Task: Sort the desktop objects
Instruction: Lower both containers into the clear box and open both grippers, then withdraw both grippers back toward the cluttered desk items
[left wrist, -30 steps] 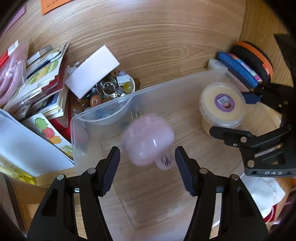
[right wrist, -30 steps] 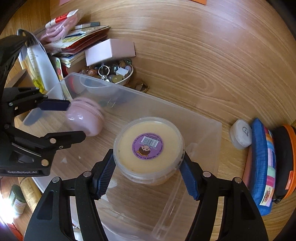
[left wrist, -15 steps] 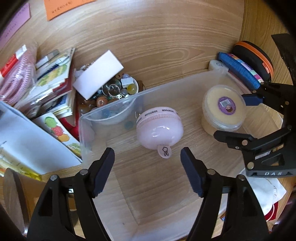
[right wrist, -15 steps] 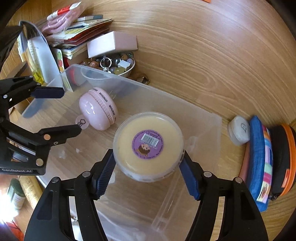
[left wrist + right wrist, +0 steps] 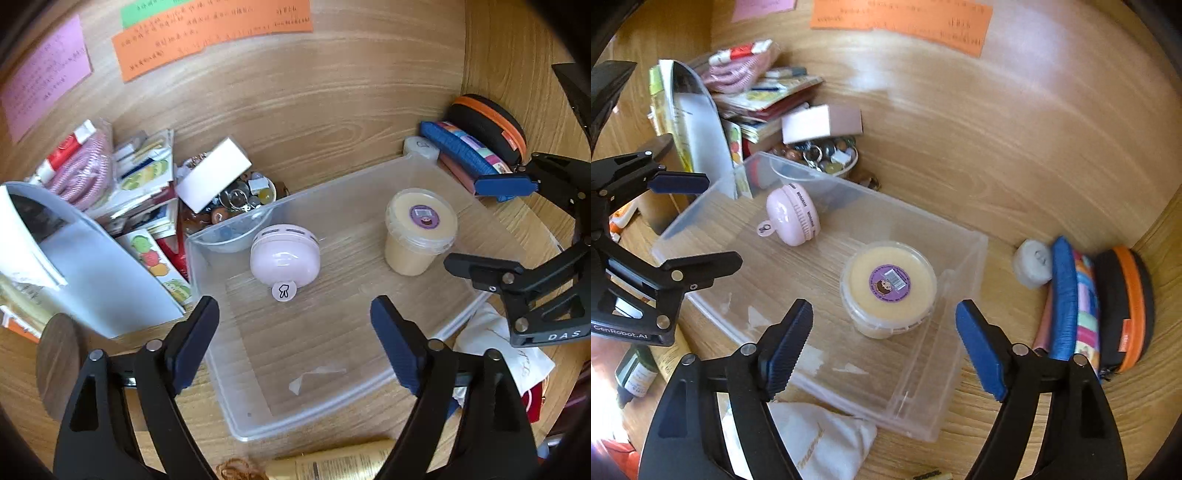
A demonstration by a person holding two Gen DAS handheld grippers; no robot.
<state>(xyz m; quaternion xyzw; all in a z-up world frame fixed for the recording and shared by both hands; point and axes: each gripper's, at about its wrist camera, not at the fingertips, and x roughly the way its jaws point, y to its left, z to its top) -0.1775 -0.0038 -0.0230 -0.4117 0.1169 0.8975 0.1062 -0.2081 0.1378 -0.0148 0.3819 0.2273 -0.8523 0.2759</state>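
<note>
in the clear plastic rectangular bin (image 5: 436,332) on the wooden worktop (image 5: 314,122): pink round plastic gadget (image 5: 284,258) near the bin's back left corner, lidded round tub of cream-coloured paste (image 5: 888,286) by its right wall, well apart. left tool (image 5: 295,332) spread wide, jaws just opened further, empty, clear of the gadget. right tool (image 5: 884,345) likewise released, just opened further, tub lying beyond its blue pads, untouched.
</note>
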